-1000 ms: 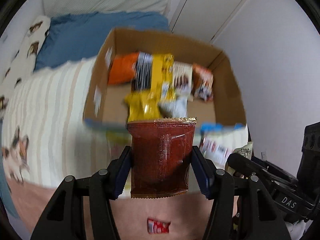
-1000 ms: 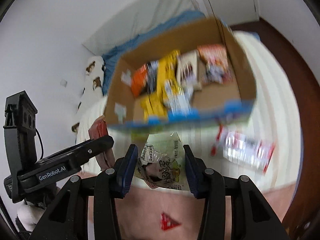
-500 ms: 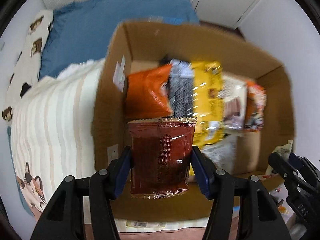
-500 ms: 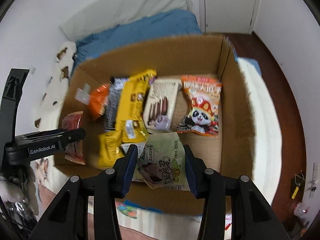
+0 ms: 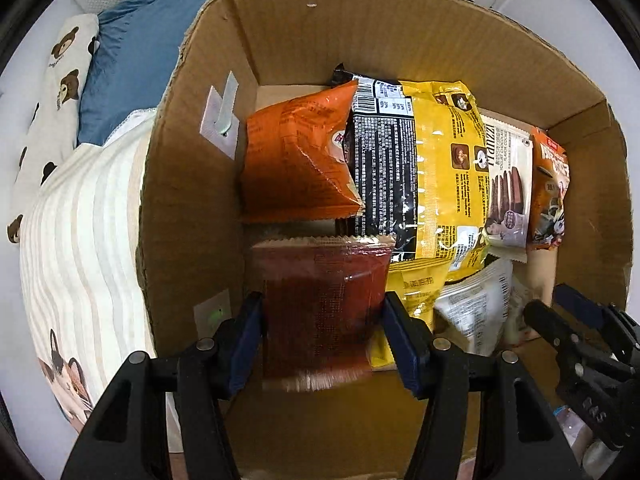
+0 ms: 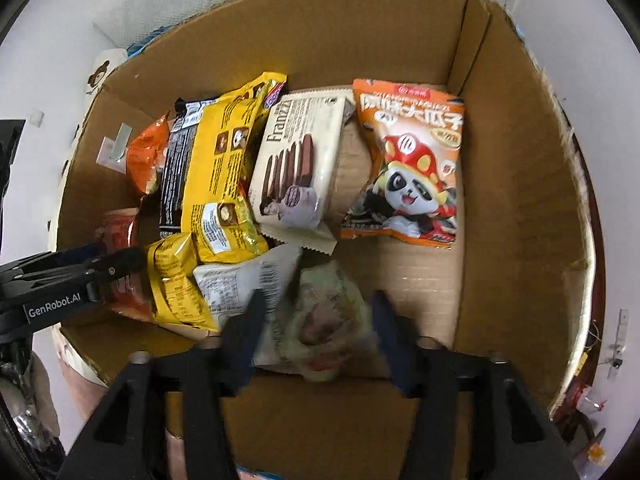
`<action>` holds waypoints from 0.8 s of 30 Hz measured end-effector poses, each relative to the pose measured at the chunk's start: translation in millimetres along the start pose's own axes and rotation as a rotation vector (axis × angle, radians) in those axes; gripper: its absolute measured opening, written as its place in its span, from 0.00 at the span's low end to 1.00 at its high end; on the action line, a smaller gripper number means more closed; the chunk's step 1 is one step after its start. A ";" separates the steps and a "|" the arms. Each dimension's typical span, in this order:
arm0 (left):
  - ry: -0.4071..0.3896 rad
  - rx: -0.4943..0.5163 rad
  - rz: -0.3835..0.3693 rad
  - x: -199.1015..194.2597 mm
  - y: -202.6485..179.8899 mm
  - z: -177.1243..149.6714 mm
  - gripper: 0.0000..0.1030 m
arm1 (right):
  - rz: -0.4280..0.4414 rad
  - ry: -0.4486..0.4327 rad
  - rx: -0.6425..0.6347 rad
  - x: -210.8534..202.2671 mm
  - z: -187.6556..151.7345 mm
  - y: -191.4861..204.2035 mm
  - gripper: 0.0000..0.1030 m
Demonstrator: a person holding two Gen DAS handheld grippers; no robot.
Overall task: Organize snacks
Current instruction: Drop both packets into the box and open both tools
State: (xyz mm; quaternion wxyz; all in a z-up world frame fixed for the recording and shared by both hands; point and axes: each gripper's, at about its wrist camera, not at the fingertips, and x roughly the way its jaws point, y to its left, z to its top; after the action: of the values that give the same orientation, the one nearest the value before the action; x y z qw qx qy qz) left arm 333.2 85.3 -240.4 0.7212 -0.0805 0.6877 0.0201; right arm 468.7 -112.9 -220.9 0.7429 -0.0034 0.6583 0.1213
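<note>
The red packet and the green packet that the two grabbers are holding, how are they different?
The red packet, in the left gripper, is dark and see-through; the green packet, in the right gripper, is pale with printed pictures. The red one sits at the cardboard box's left wall, the green one nearer the middle. Both are low inside the box.

Both cameras sit close above the cardboard box [image 5: 192, 200], looking down and forward into it. The left view hangs near the box's left wall; the right view [image 6: 520, 208] hangs further right, over the bare floor. Both take in the same row of snack bags [image 5: 440, 168] at the far side [image 6: 224, 160].
</note>
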 end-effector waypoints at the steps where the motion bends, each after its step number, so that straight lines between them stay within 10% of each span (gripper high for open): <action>1: -0.004 -0.003 -0.004 -0.6 -0.1 1.7 0.64 | 0.001 -0.007 0.005 -3.4 0.6 -0.7 0.80; 4: -0.045 -0.006 0.003 -10.3 1.9 1.3 0.91 | -0.002 -0.011 0.018 -10.0 1.5 -2.5 0.89; 24: -0.280 -0.021 -0.026 -82.5 -9.0 -70.0 0.91 | -0.089 -0.190 -0.003 -75.4 -42.4 1.4 0.95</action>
State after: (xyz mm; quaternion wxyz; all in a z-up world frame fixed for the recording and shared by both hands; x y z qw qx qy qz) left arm 260.9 73.1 -160.4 0.8094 -0.0934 0.5790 0.0293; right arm 419.1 -131.7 -152.6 0.8067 -0.0223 0.5839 0.0888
